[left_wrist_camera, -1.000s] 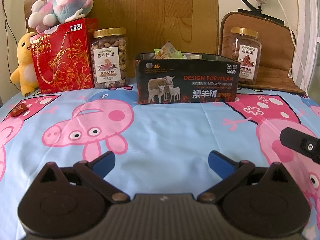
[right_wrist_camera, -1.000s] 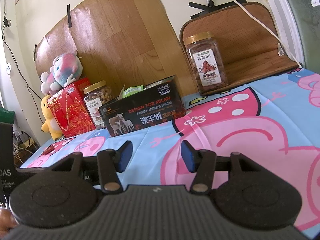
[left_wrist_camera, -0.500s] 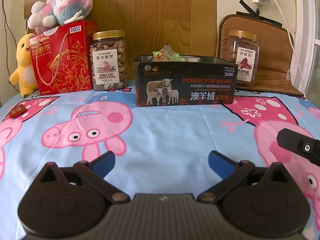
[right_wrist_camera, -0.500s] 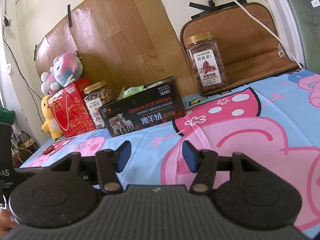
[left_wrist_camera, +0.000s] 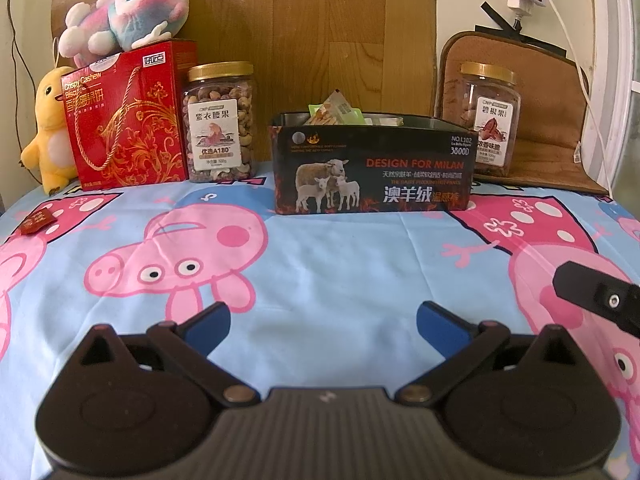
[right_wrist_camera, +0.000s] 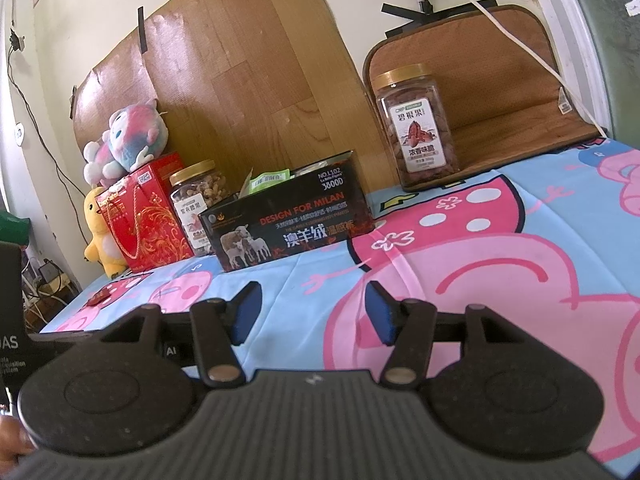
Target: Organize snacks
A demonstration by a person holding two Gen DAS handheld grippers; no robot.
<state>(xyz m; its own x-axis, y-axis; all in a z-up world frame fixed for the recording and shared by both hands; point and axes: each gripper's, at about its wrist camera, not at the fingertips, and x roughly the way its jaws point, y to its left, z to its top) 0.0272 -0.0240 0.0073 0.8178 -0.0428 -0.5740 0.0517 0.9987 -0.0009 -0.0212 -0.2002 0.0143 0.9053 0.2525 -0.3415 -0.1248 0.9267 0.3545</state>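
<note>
A black box with a sheep picture (left_wrist_camera: 372, 168) stands at the back middle of the table, with snack packets (left_wrist_camera: 334, 110) sticking out of its top; it also shows in the right wrist view (right_wrist_camera: 288, 224). A small red snack packet (left_wrist_camera: 38, 220) lies on the cloth at the far left, also in the right wrist view (right_wrist_camera: 100, 299). My left gripper (left_wrist_camera: 322, 322) is open and empty above the cloth. My right gripper (right_wrist_camera: 312, 314) is open and empty; part of it (left_wrist_camera: 600, 300) shows at the right edge of the left wrist view.
A red gift box (left_wrist_camera: 128, 120), a cashew jar (left_wrist_camera: 219, 124) and a pecan jar (left_wrist_camera: 489, 120) stand along the back wall. A yellow plush (left_wrist_camera: 48, 132) and a pink plush (left_wrist_camera: 128, 12) are at the back left. A brown mat (left_wrist_camera: 520, 80) leans at the back right.
The left wrist view has drifted slightly back and up, so the box looks a little farther. My right gripper has opened a little wider. Nothing on the table moved.
</note>
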